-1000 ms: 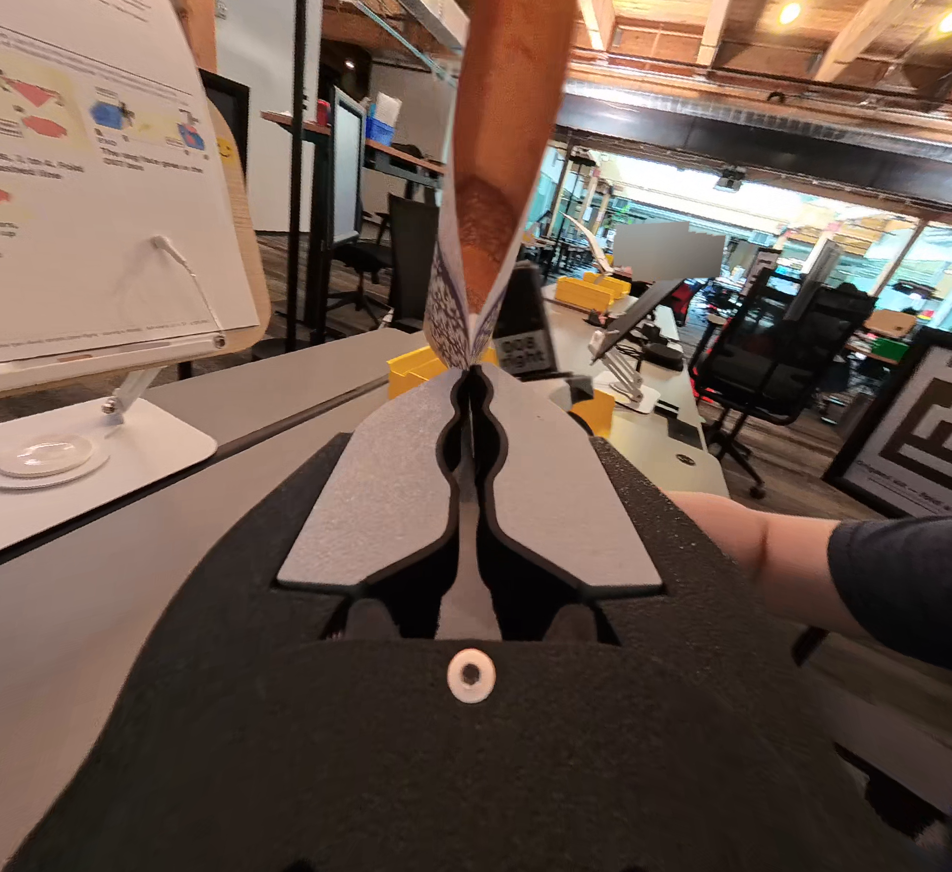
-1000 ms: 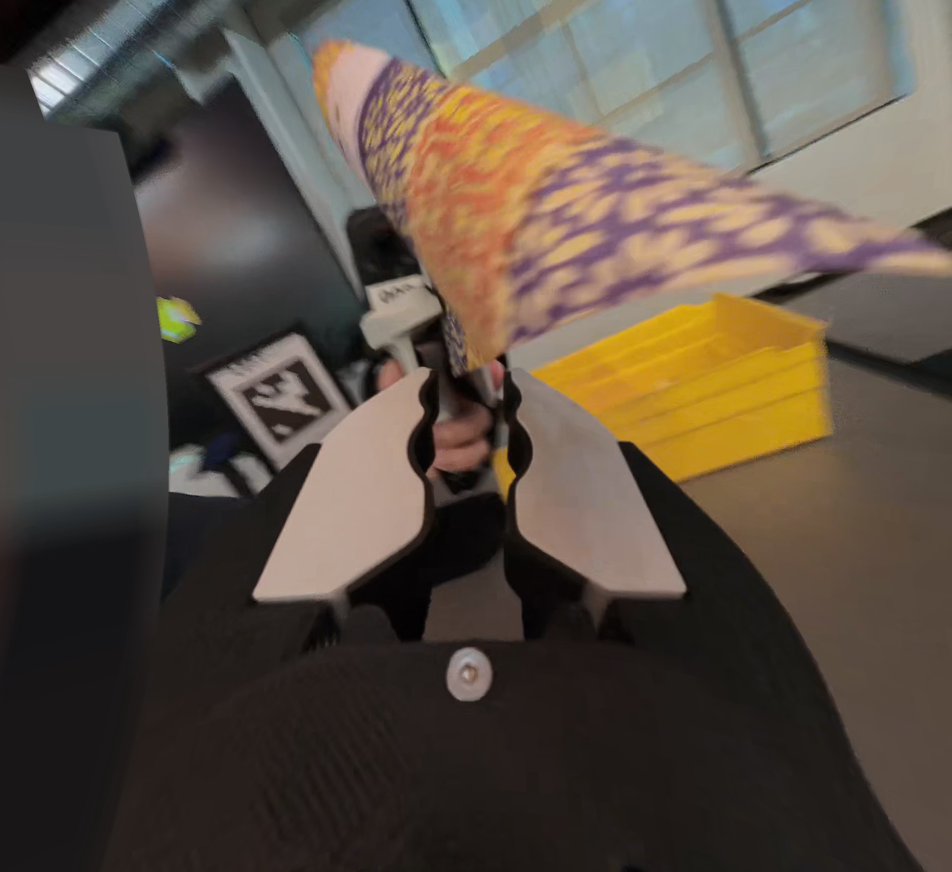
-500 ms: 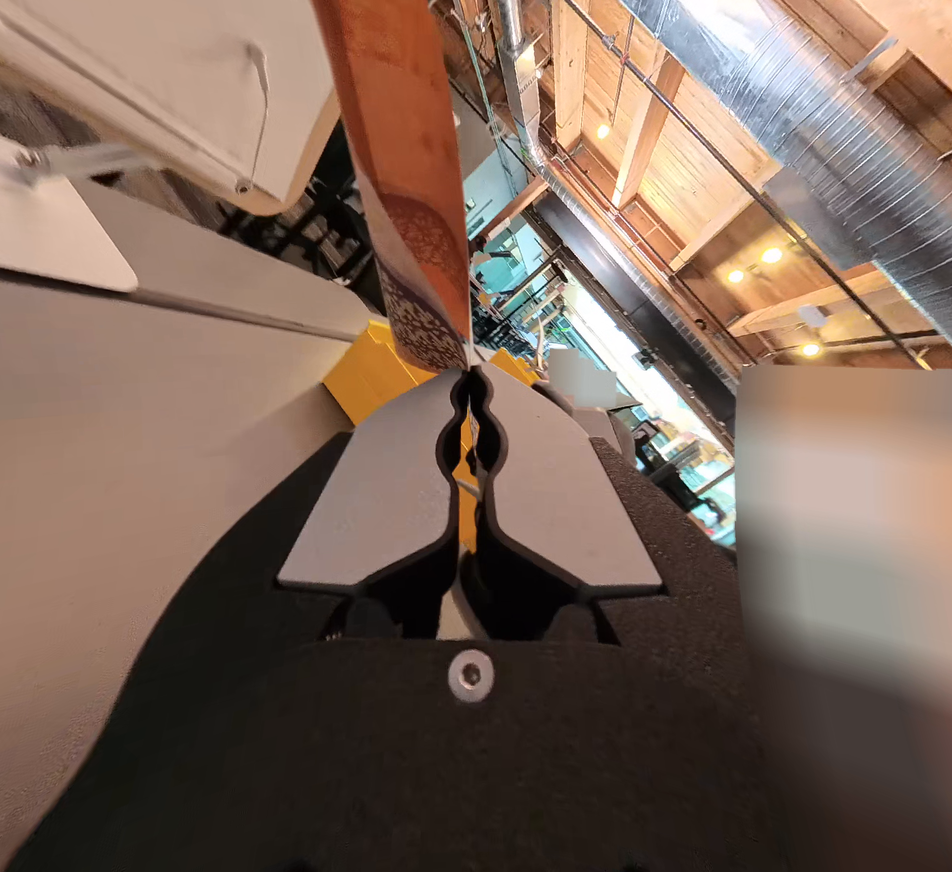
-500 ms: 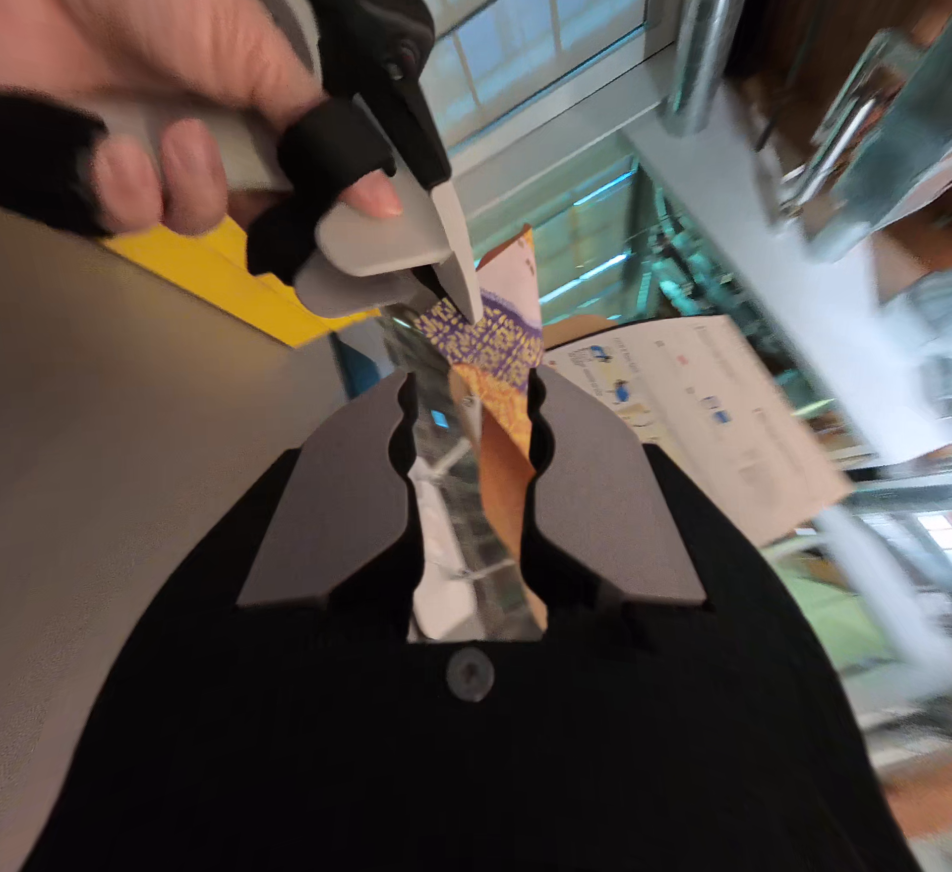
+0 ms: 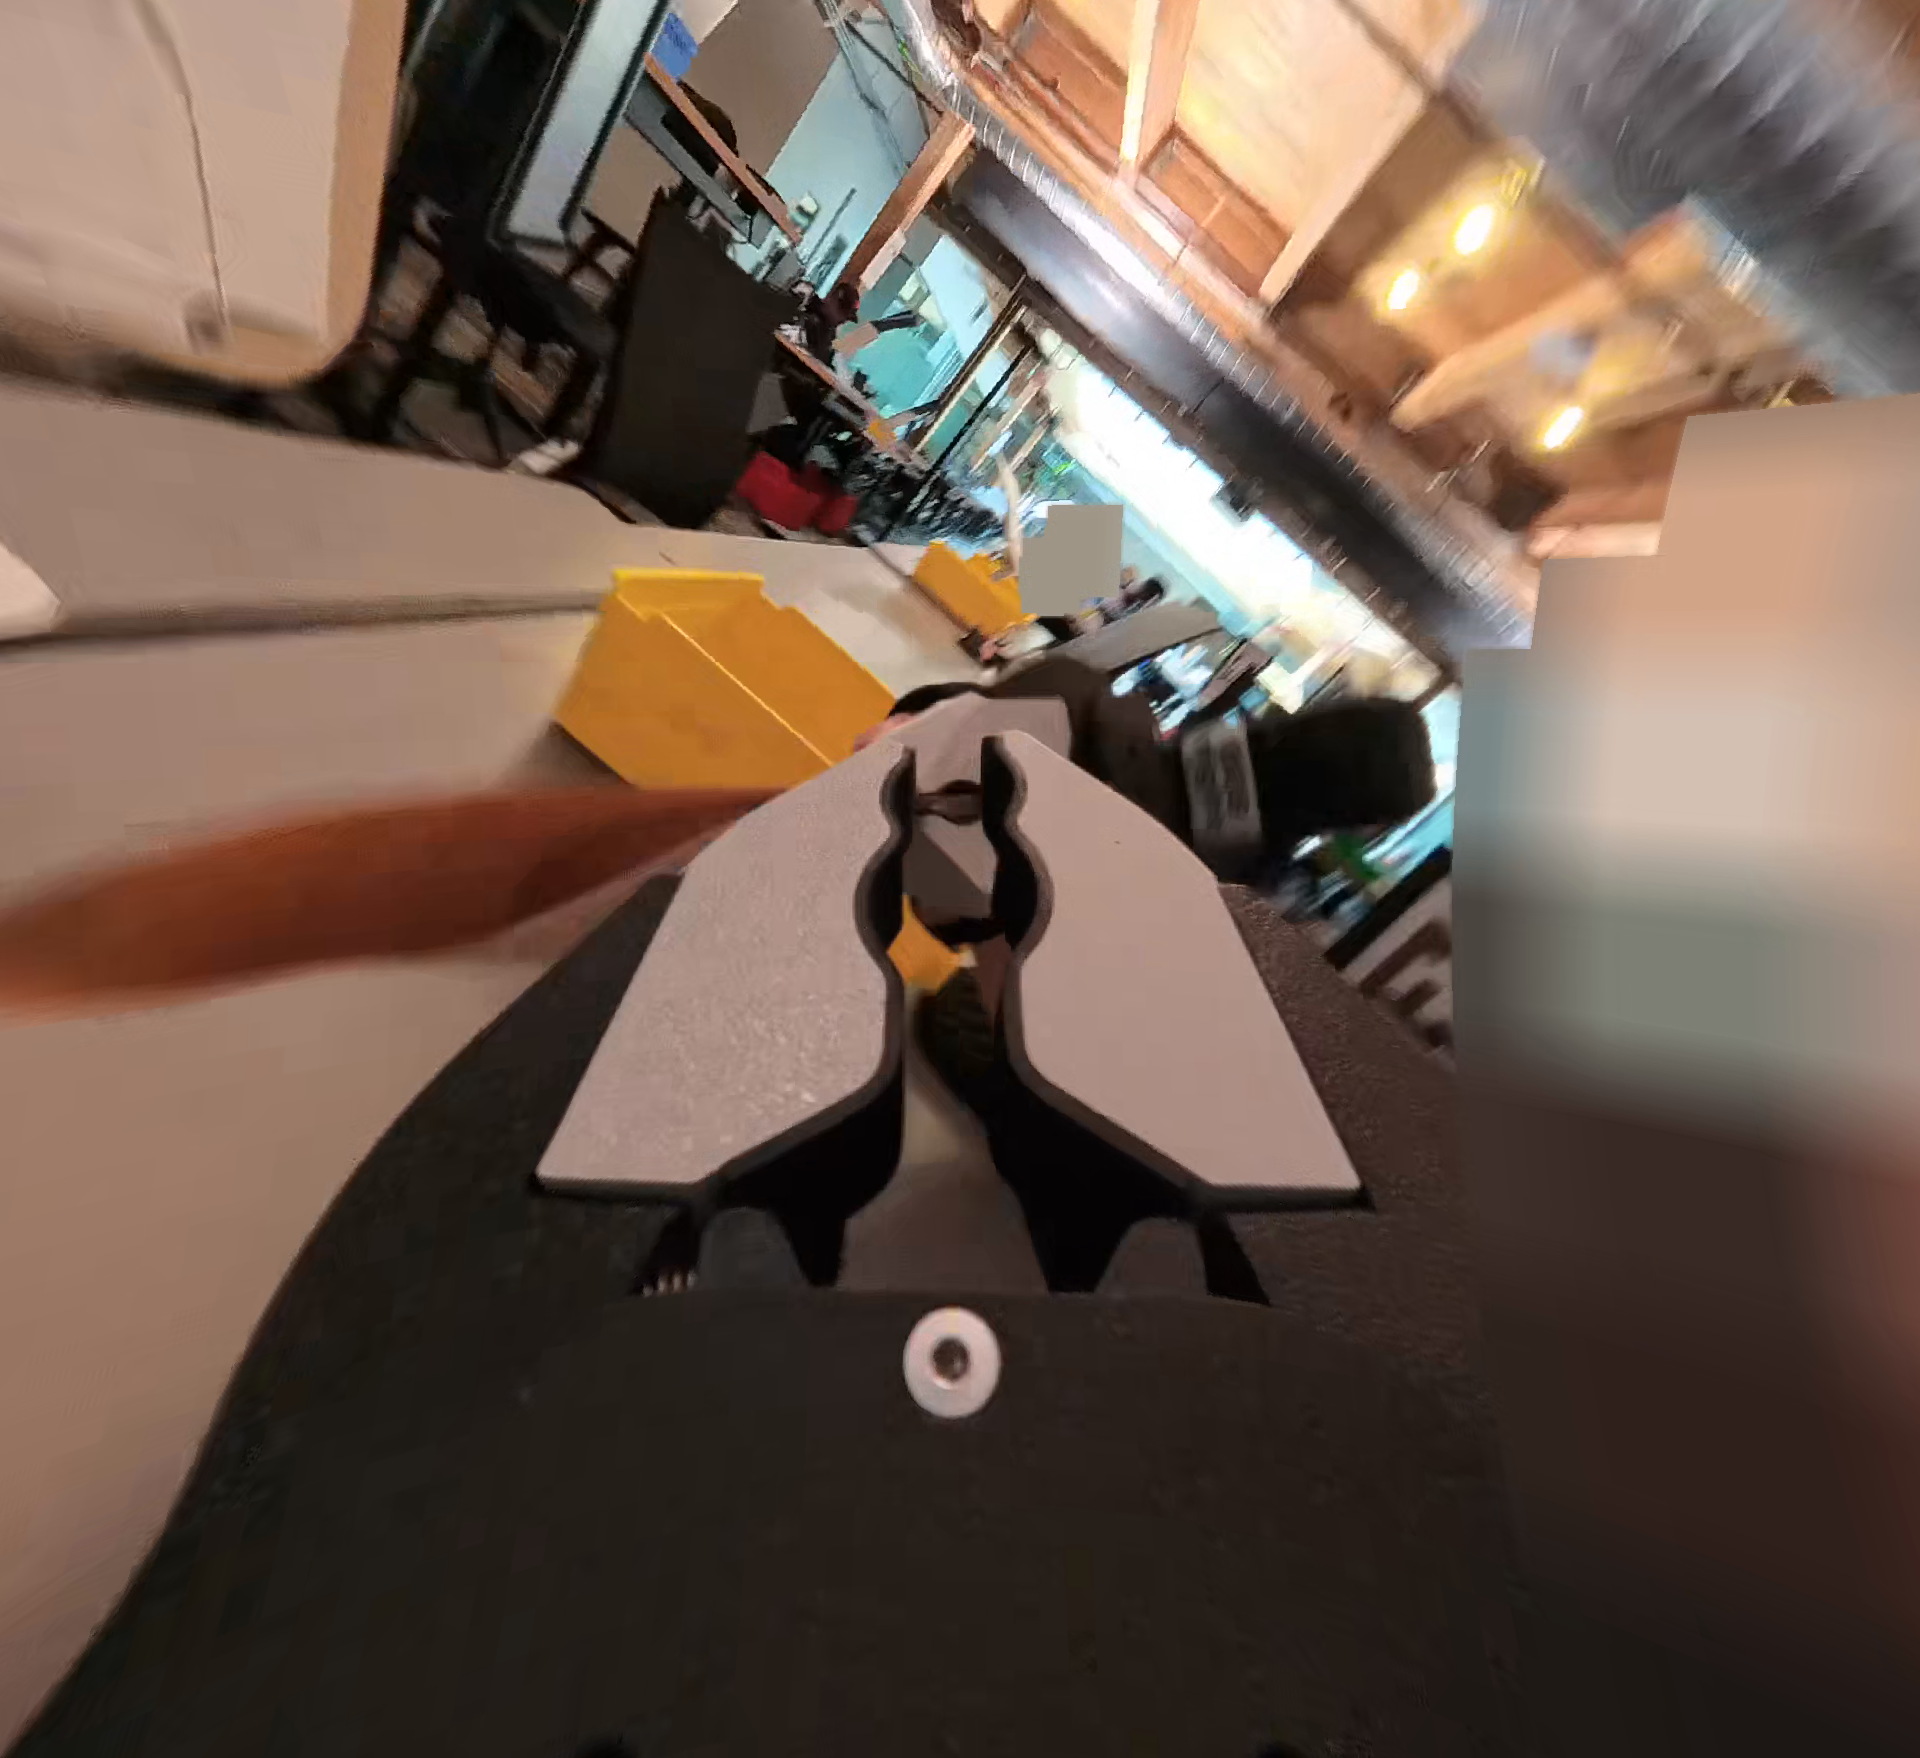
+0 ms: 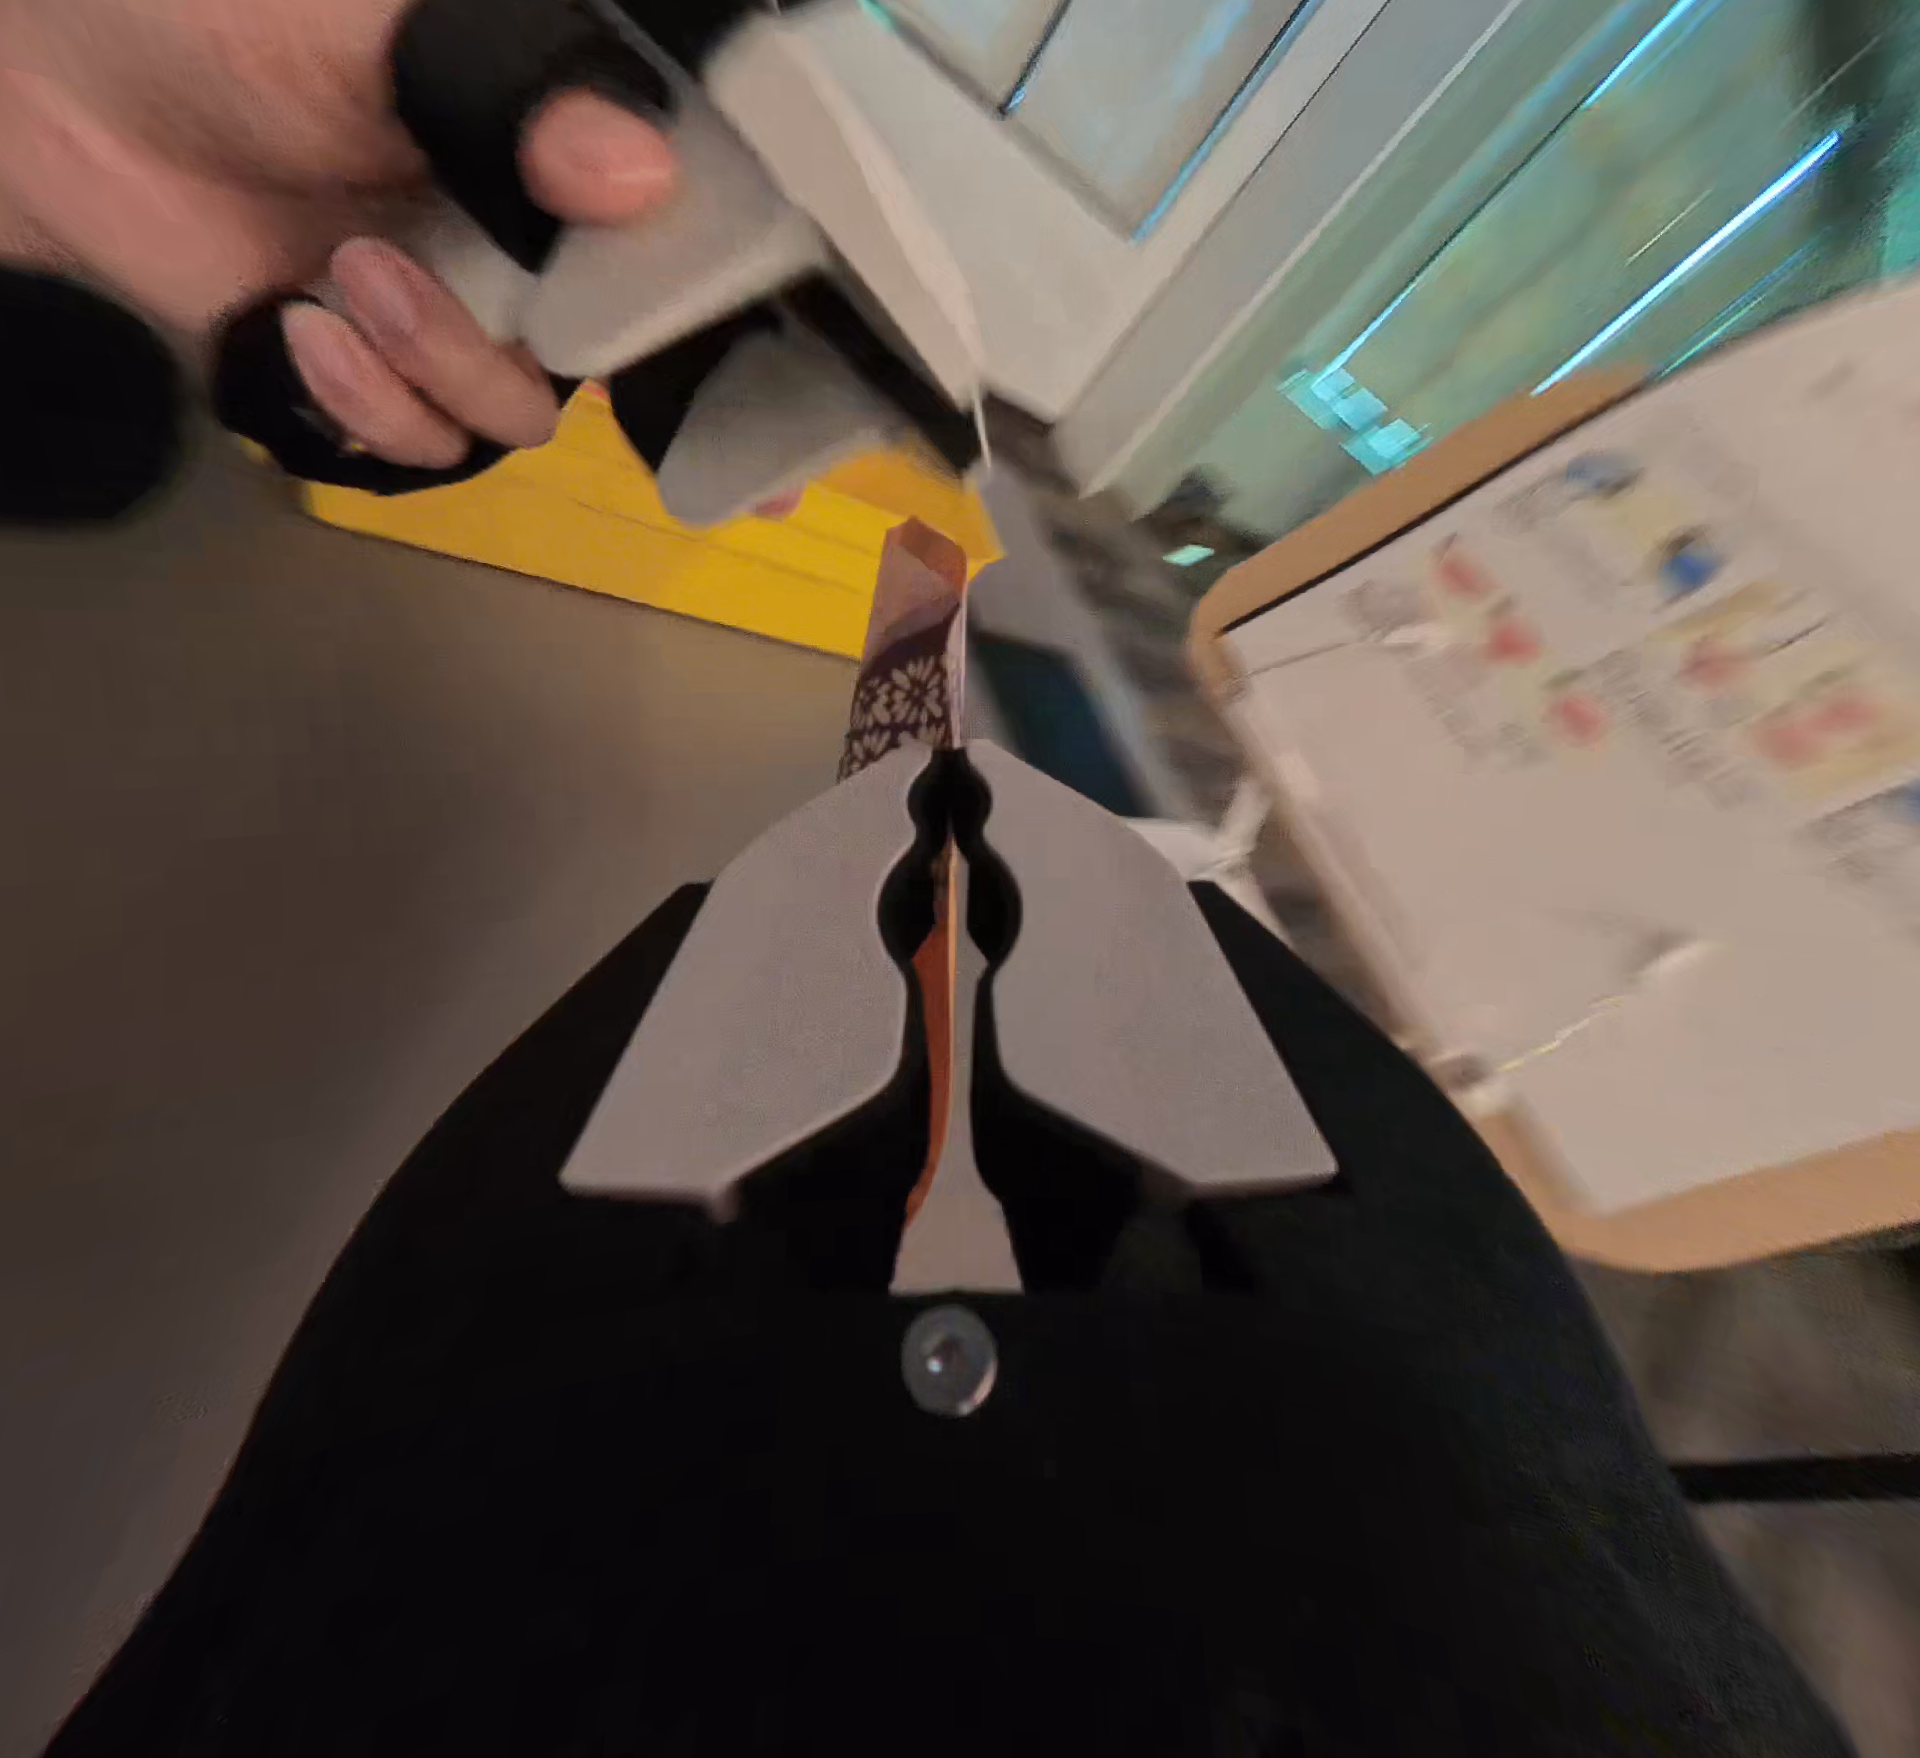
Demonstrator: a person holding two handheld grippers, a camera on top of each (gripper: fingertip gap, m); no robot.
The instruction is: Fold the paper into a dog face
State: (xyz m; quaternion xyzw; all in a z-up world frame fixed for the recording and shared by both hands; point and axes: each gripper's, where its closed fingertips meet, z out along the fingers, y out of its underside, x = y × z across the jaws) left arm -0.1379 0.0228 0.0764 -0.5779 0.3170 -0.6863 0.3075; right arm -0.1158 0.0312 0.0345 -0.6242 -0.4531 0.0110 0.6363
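Since a second ago your one paper [image 6: 914, 659] has passed from the left gripper [image 5: 948, 763] to the right gripper [image 6: 953, 752]. Right jaws now pinch it edge-on; left jaws stand narrowly apart, the paper streaking left beside them.

A plain grey counter [image 5: 239, 742] carries the scene, with a dark seam running across it in the left wrist view. A yellow bin [image 5: 717, 690] sits directly on the counter just past that seam. Beside the bin, in the right wrist view, a stand holding a printed sheet [image 6: 1621, 773] rests on the counter [image 6: 364, 825].
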